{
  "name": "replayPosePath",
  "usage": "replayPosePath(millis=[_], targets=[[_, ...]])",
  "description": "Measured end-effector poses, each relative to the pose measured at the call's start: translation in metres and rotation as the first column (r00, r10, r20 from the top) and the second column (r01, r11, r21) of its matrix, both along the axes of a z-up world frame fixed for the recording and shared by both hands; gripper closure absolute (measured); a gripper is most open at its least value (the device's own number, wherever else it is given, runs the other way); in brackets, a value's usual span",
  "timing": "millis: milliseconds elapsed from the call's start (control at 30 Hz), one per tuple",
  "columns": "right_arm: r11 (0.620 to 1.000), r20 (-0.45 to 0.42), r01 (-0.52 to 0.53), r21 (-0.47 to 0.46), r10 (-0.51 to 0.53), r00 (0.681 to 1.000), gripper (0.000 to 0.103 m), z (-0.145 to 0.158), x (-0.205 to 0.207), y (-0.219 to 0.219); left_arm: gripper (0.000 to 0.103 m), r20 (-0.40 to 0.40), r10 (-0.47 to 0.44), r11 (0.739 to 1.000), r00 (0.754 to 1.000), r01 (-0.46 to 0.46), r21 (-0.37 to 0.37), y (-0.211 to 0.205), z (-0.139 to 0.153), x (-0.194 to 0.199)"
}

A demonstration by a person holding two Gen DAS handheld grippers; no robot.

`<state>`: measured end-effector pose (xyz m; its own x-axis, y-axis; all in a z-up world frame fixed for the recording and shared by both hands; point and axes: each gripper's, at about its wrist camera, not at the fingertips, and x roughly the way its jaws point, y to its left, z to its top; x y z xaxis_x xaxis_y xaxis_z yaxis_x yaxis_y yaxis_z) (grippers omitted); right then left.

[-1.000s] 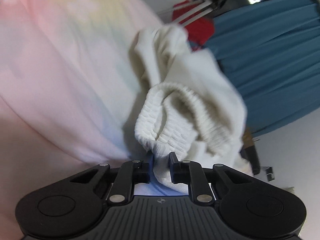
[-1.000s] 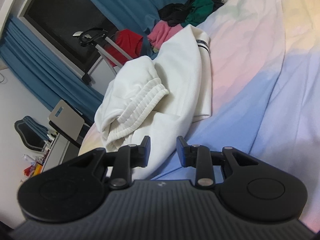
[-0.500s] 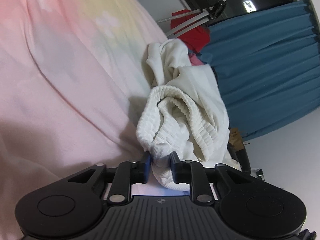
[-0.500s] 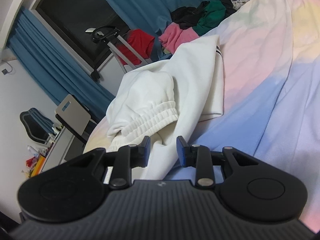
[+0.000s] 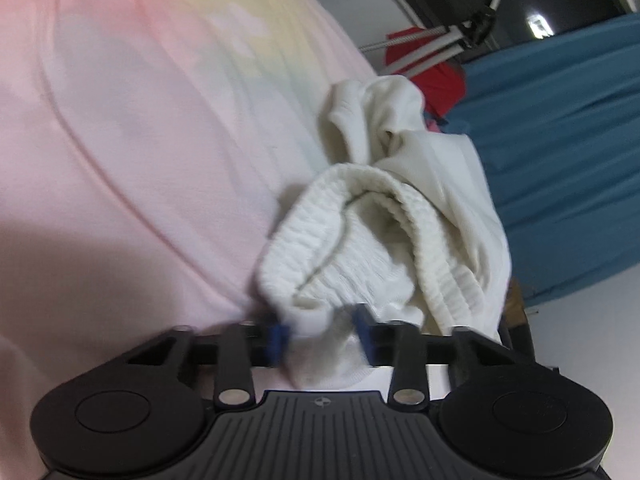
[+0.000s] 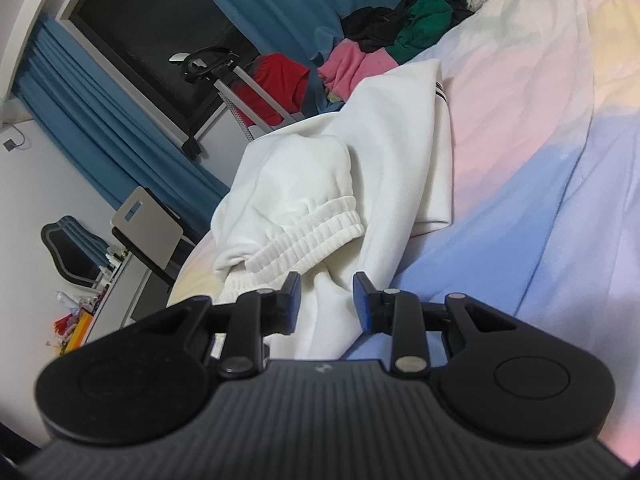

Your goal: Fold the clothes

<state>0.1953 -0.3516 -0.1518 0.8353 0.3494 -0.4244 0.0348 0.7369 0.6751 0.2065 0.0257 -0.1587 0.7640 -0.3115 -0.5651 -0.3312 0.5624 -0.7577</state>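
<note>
A white pair of sweatpants (image 6: 328,184) with a ribbed elastic waistband (image 5: 360,240) lies bunched on a pastel bedsheet (image 6: 560,160). In the left wrist view my left gripper (image 5: 322,334) stands open, with a fold of the waistband still lying between its parted blue pads. In the right wrist view my right gripper (image 6: 326,300) is open just above the white cloth, gripping nothing. A dark stripe marks a leg hem (image 6: 440,94) farther off.
A pile of pink, green, black and red clothes (image 6: 384,52) lies at the far end of the bed. An exercise bike (image 6: 216,72), blue curtains (image 5: 560,140), a chair (image 6: 144,224) and a cluttered desk (image 6: 80,316) stand beside the bed.
My left gripper's jaws have spread apart, loosening their hold on the waistband. The waistband has dropped flatter onto the cloth pile. The right gripper has moved slightly closer to the pants.
</note>
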Motion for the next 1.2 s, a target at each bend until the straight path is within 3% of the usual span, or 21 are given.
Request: replayPosePath(millis=[67,167,500,633,700,767,900,933,967,1033,1100,1200], targets=[[1.0,0.001,0.002,0.002,-0.002,1.0,0.07,0.0,0.0,0.0,0.083,-0.007,-0.01,0.999,1.0,0.009,-0.048,0.01,-0.003,0.001],[1.0,0.005,0.014,0.004,-0.014,1.0,0.07,0.0,-0.002,0.001,0.085,0.02,-0.025,0.999,0.999,0.025,-0.028,0.02,0.01,0.0],[0.999,0.071,-0.025,0.027,0.023,0.997,0.07,0.006,-0.012,0.003,0.088,0.086,-0.059,0.991,0.995,0.048,0.125,0.068,0.088,-0.053],[0.995,0.13,-0.068,0.074,0.058,0.99,0.07,0.008,-0.017,0.004,0.088,0.096,-0.062,0.973,0.993,0.039,0.227,0.102,0.115,-0.066],[0.991,0.154,-0.095,0.089,0.081,0.985,0.07,0.009,-0.016,0.007,0.088,0.086,-0.047,0.971,0.995,0.025,0.238,0.116,0.114,-0.072],[0.987,0.168,-0.129,0.096,0.112,0.979,0.07,0.01,-0.015,0.013,0.087,0.075,-0.03,0.98,0.997,0.015,0.197,0.127,0.105,-0.074],[0.975,0.141,-0.189,0.114,0.172,0.975,0.068,0.002,-0.012,0.028,0.083,0.083,-0.046,0.956,0.996,0.019,0.293,0.116,0.102,-0.072],[0.972,0.125,-0.203,0.118,0.188,0.974,0.059,-0.002,-0.01,0.033,0.082,0.085,-0.05,0.947,0.995,0.021,0.321,0.112,0.101,-0.072],[0.969,0.11,-0.216,0.119,0.203,0.973,0.047,-0.005,-0.009,0.039,0.079,0.08,-0.043,0.948,0.996,0.015,0.319,0.111,0.099,-0.068],[0.962,0.089,-0.253,0.107,0.244,0.966,0.038,-0.012,-0.007,0.052,0.07,0.055,-0.03,0.957,0.998,0.013,0.289,0.112,0.092,-0.063],[0.951,0.073,-0.294,0.097,0.288,0.955,0.038,-0.019,0.0,0.067,0.055,0.039,-0.027,0.963,0.999,0.016,0.27,0.118,0.082,-0.068],[0.945,0.039,-0.321,0.067,0.319,0.947,0.038,-0.025,0.016,0.088,0.05,0.028,0.005,0.973,1.0,-0.011,0.23,0.132,0.062,-0.073]])
